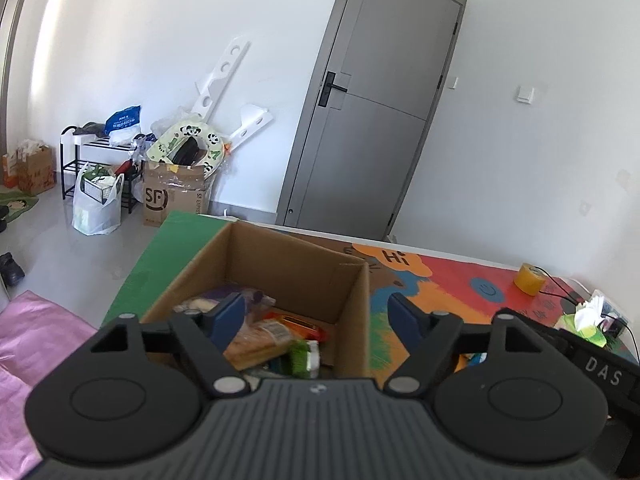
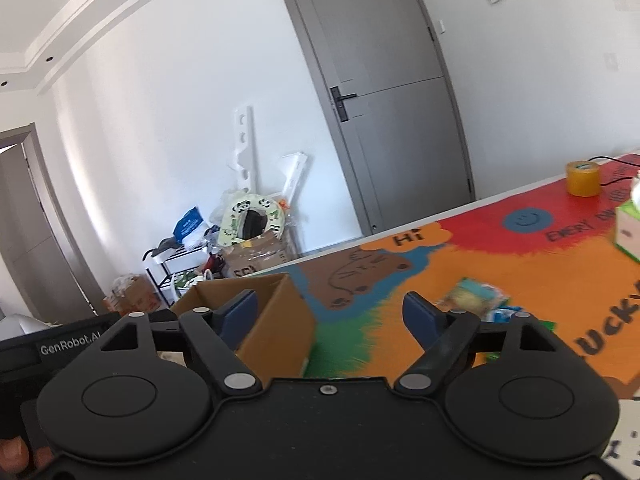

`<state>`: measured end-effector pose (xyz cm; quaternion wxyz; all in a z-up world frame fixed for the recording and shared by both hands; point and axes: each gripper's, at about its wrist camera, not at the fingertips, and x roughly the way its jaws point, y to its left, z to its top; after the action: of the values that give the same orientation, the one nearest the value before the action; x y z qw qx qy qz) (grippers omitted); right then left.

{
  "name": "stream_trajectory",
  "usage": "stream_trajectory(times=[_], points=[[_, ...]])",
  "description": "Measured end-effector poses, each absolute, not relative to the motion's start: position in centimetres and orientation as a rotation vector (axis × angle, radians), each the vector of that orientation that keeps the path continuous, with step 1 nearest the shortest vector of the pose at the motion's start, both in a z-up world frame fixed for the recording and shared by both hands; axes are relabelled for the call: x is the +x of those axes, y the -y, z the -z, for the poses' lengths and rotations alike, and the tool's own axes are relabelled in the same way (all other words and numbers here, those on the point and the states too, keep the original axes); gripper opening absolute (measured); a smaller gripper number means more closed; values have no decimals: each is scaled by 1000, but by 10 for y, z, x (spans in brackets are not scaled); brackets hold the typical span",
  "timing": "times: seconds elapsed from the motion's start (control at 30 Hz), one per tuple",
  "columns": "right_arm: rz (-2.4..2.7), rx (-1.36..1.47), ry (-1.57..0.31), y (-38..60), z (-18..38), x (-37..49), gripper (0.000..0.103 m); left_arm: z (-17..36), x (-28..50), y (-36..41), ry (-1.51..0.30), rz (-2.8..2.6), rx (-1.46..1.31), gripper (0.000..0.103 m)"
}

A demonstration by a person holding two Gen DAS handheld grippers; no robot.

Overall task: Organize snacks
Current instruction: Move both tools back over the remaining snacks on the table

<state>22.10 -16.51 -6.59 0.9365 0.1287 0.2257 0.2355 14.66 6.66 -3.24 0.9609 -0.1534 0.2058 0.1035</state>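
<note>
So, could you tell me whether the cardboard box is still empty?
No, the cardboard box already holds several snack packets.

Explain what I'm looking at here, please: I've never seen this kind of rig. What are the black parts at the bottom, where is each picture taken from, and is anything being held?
There is no robot. A person holds a hand-operated claw in each hand, and each claw carries a wide-angle camera that looks forward along its two blue-tipped fingers.

The left wrist view shows the left claw above an open cardboard box that already has several snack packets in it. The right wrist view shows the right claw over the colourful table mat, with the same box to its left and a loose snack packet lying on the mat to its right.

A yellow tape roll and a tissue box are also on the table.

Both claws are open and empty; nothing is held.
</note>
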Motion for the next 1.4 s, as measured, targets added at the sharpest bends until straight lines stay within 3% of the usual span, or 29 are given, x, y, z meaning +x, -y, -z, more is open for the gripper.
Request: stream_trajectory(times=[0.47,1.4], points=[[-405,297,-466,226,74,205,94,32,142,-17,-422,-153,-269,89],[-272,388,-506,329,106,205,94,48,171,77,-468,-24,-205,89]])
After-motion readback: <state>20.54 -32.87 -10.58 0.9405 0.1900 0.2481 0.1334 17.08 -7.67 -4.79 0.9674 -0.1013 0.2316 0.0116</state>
